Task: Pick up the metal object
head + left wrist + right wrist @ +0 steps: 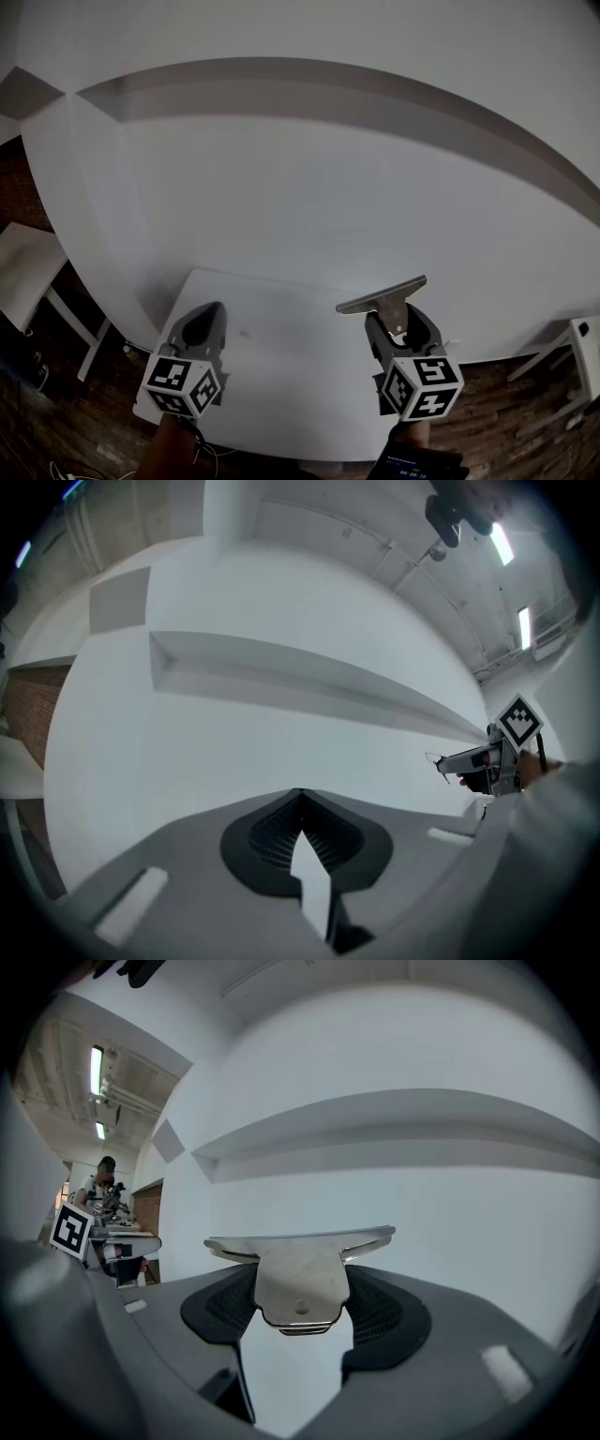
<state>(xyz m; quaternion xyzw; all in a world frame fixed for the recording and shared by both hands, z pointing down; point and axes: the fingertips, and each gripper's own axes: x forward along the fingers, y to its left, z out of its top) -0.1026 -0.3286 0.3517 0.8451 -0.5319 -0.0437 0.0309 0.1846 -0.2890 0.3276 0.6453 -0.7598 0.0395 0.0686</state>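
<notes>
Pretty much got it already: metal object [300,1279] clamped crosswise in the right gripper [398,326], jaws spread wide round its flat tab, long edge sticking out past the tips on the far side. Looks clear of the white table [272,394]. Left gripper [200,328] parked at the near left, jaws pinched together on nothing.

For the lift itself: keep the squeeze steady, hold the wrist level to stop any pivoting, go straight up, no jerks. Probably thin and slick, so easy to lose.

No readable writing on the metal. Just black-and-white square markers on the cube [424,384], plus a tiny screen [412,466] at the near edge, digits too small to read.
</notes>
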